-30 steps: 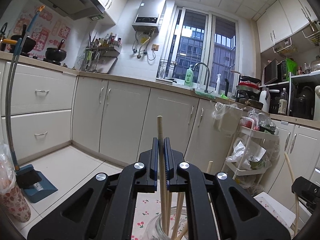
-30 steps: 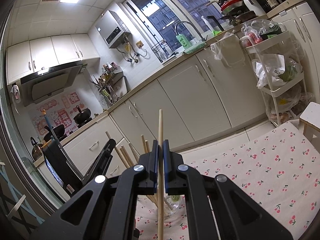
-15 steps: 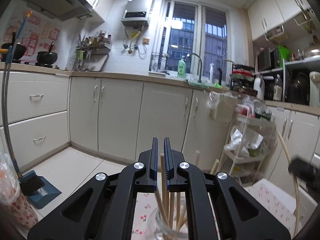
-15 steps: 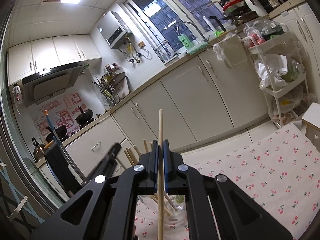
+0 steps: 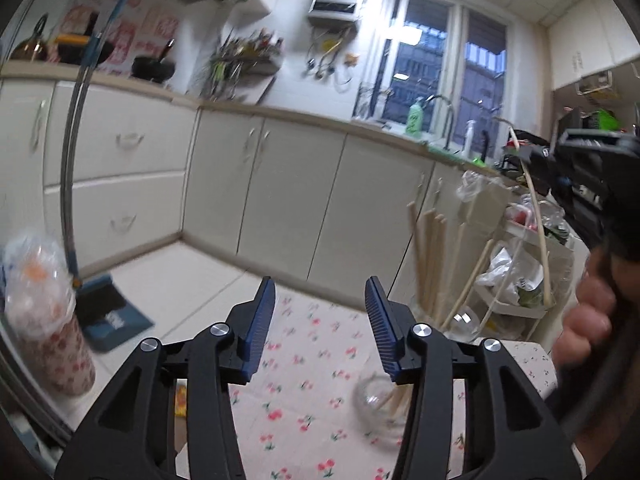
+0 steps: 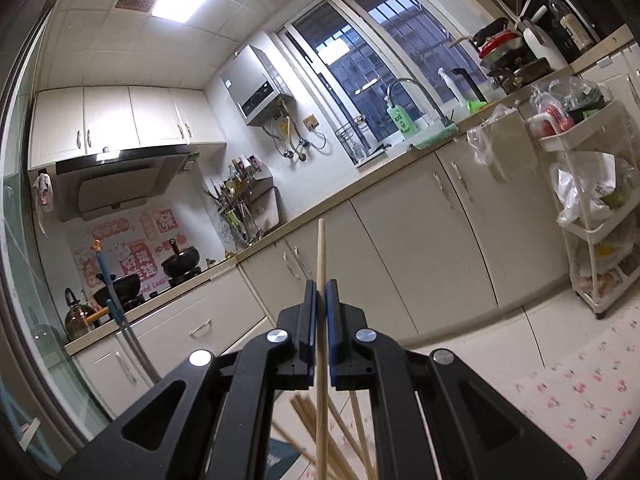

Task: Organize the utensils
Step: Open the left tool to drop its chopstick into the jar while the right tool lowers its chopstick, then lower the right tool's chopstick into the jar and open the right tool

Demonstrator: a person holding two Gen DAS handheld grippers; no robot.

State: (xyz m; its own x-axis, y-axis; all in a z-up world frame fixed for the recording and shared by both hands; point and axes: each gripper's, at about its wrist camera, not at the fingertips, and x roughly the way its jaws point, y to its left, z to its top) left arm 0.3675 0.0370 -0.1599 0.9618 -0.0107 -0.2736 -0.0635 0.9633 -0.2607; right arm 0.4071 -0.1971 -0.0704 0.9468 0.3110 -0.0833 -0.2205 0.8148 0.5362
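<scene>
My left gripper is open and empty above the cherry-print cloth. A clear glass jar stands to its right, holding several wooden chopsticks upright. My right gripper is shut on one wooden chopstick, held upright above the other chopsticks below it. In the left wrist view the right gripper hangs at the upper right over the jar with its chopstick.
Cream kitchen cabinets run along the back. A broom and blue dustpan lean at the left, beside a bagged container. A white trolley with bags stands at the right.
My left gripper let go of its chopstick into the jar, opened and drew back to the left. My right gripper moved up over the jar, still holding its chopstick.
</scene>
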